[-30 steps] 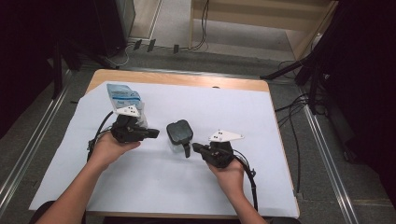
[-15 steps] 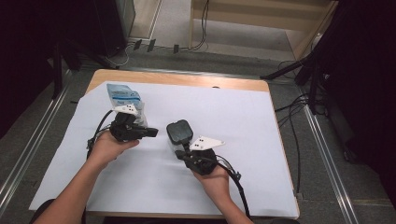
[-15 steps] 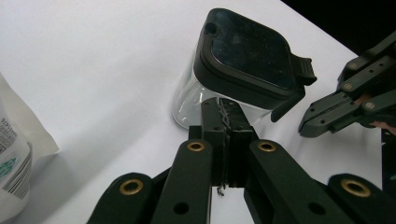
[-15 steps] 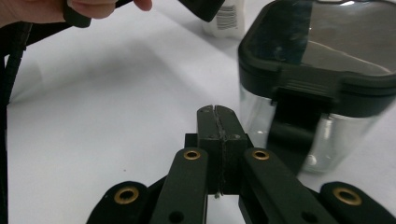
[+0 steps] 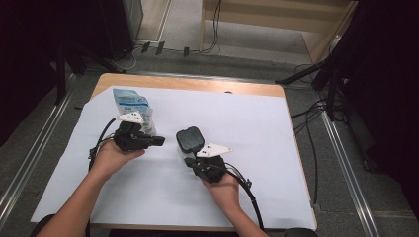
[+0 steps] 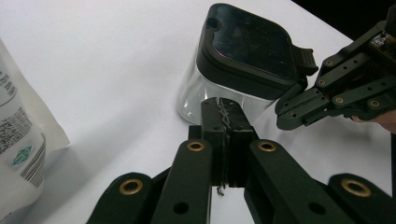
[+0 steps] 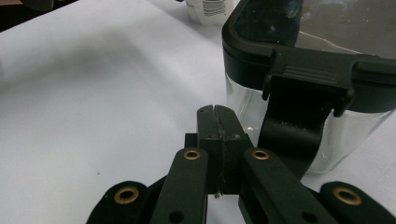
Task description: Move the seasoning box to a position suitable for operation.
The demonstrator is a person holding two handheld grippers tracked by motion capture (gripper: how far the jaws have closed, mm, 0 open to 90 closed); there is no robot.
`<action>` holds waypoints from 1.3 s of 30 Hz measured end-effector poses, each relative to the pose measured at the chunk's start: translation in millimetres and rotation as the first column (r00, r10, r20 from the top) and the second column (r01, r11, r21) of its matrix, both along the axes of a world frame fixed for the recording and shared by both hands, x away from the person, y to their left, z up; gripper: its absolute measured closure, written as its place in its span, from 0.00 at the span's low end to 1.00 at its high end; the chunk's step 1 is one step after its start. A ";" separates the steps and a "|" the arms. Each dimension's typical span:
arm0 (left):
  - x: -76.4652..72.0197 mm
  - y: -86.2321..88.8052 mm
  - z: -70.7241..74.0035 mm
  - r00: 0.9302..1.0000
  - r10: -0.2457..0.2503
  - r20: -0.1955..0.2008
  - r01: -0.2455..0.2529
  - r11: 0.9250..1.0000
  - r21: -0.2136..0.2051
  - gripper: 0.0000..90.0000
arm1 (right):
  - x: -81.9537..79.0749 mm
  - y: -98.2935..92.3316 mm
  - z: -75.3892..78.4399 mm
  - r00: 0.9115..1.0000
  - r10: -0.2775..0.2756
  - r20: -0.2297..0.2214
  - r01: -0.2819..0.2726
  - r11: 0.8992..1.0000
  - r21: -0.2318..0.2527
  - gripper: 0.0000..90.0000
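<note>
left gripper (image 5: 157, 140): jaws closed, empty, beside pouch (image 5: 129, 103) by tabletop's far left corner | right gripper (image 5: 189, 161): jaws closed, empty, just beside container (image 5: 189, 140) | container: mid-tabletop, black lid on

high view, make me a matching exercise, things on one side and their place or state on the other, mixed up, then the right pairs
Things:
1. clear container with black lid
2. white pouch
3. left tool
4. right tool

Place or state:
A. lies at the far left of the white sheet
B. shut, empty, pointing at the container from the left side
C. stands near the middle of the table, lid on
D. shut, empty, tips close by the container's latch

Pairs: 1-C, 2-A, 3-B, 4-D
</note>
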State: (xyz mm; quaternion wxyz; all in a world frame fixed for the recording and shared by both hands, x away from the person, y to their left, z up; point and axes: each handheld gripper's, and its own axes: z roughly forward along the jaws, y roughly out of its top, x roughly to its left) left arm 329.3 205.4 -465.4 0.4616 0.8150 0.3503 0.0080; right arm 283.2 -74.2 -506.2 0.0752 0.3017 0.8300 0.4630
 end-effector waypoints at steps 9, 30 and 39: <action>1.7 1.5 -0.3 1.000 0.002 -0.007 -0.002 1.000 -0.010 1.00 | 4.3 -19.6 2.1 0.998 -0.049 -0.027 0.050 0.998 0.033 1.00; 13.4 -37.1 -16.9 0.999 0.030 -0.025 -0.031 0.999 -0.025 1.00 | 21.8 -55.9 5.1 0.985 -0.165 -0.058 0.167 0.985 0.031 1.00; 13.3 -54.6 -21.5 1.000 0.000 0.006 0.000 1.000 0.015 0.99 | 34.2 -60.7 2.6 0.982 -0.178 -0.069 0.181 0.983 0.031 1.00</action>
